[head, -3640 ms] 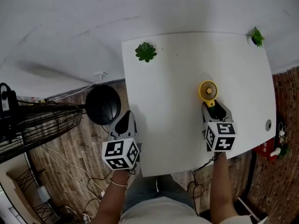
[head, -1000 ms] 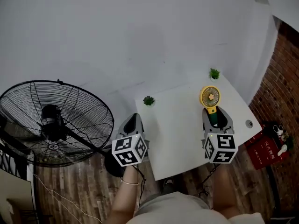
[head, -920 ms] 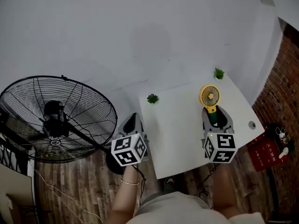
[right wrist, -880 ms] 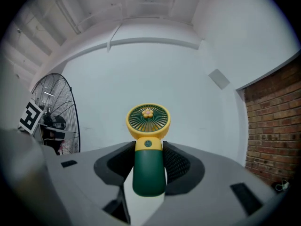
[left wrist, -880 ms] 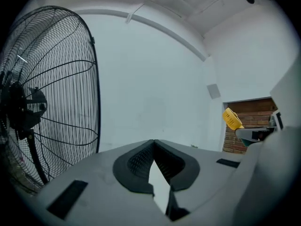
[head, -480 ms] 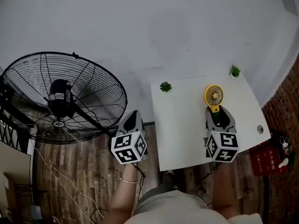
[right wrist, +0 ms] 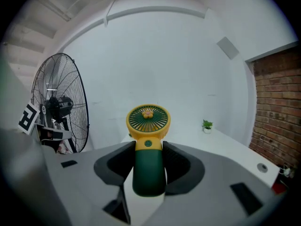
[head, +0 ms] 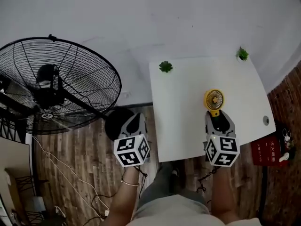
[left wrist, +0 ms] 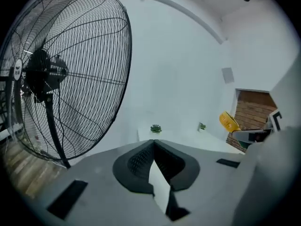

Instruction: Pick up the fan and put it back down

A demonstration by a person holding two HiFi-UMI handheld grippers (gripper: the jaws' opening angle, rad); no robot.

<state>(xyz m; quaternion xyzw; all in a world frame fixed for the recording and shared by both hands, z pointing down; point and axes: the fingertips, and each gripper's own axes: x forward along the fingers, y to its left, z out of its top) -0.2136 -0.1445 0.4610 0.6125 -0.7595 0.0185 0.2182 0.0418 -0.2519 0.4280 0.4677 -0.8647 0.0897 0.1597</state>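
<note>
**Fan (head: 213, 100) clamped in right tool (head: 217, 120): tip-over is the worry**

Yellow head on a green handle, w/ the handle gripped btwn the right tool's jaws, over the near right part of the tabletop (head: 188, 107). Can't tell if its base is off the surface. Left tool (head: 134, 124) is clenched on nothing, out over the floor left of the tabletop, near the floor fan (head: 51, 86).

Risks, as I judge them:
- The handle looks smooth & rounded and the head sits above the grip. If the tool tilts, the fan could pivot or slide in the jaws.
- The base looks narrow. Set down off-vertical, or let go before it's seated, it prob. topples.
- The spot is close to the near edge, so a topple toward the person could send it to the floor.
- Nothing else stands near it, so a knock-on is unlikely.

Containers: only two small potted plants at the far edge.
- The left plant (head: 165, 66) has its pot hidden under the leaves.
- The right plant (head: 242, 53) has a white pot (right wrist: 207, 131) that shows in the right gripper view.
- Both are well apart from the fan.
</note>
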